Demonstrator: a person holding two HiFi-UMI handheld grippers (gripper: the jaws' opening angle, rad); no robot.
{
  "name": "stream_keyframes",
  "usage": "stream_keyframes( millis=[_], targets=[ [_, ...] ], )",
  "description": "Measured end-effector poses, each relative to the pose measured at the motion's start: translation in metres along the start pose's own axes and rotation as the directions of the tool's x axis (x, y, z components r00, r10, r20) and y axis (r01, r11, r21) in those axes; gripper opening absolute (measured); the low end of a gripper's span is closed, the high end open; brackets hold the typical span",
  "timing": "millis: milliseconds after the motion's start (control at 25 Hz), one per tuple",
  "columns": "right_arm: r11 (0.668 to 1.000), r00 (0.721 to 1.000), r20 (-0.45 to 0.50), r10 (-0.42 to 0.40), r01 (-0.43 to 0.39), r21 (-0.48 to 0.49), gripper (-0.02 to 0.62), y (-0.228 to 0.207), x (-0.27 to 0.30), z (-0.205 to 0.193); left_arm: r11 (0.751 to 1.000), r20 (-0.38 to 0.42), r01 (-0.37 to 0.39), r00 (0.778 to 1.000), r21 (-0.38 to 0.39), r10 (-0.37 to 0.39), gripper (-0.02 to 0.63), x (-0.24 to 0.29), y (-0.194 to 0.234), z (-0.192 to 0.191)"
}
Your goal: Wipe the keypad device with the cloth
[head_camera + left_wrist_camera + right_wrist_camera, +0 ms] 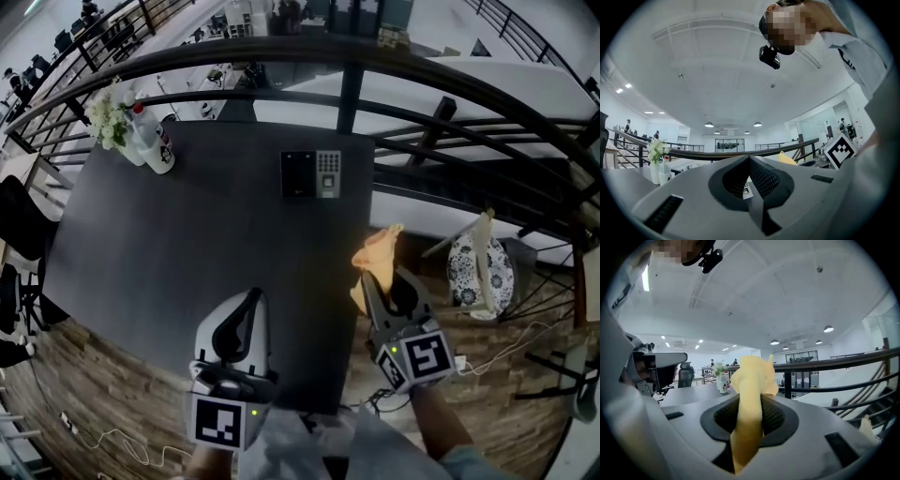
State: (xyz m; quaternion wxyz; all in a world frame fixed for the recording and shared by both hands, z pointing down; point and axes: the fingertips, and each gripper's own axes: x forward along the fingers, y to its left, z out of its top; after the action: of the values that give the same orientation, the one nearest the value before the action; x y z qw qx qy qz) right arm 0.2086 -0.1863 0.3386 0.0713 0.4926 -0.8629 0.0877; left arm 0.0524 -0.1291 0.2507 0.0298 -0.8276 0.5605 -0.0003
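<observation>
The keypad device (311, 173) lies flat on the dark table (187, 244) near its far right edge, a black panel with a grey keypad on its right side. My right gripper (377, 281) hovers off the table's right edge, shut on a yellow cloth (376, 255) that bunches up past the jaws; the same cloth (751, 394) fills the middle of the right gripper view. My left gripper (253, 302) is over the table's near part, jaws shut with nothing between them. A sliver of the device (747, 189) shows past those jaws.
A white vase of flowers (114, 122) and a white bottle (155, 142) stand at the table's far left corner. A black railing (375, 75) curves behind the table. A patterned chair (480, 267) sits to the right, cables trail on the floor below.
</observation>
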Motion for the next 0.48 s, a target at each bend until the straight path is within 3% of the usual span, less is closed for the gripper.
stream_keyframes(
  millis=[480],
  targets=[
    [0.997,0.998,-0.033,-0.046,0.043,-0.067,0.103,-0.029,0.096,-0.010,0.999,-0.019,0.031,0.999,-0.028,-0.031,0.006,0.042,0.043,-0.031]
  ],
)
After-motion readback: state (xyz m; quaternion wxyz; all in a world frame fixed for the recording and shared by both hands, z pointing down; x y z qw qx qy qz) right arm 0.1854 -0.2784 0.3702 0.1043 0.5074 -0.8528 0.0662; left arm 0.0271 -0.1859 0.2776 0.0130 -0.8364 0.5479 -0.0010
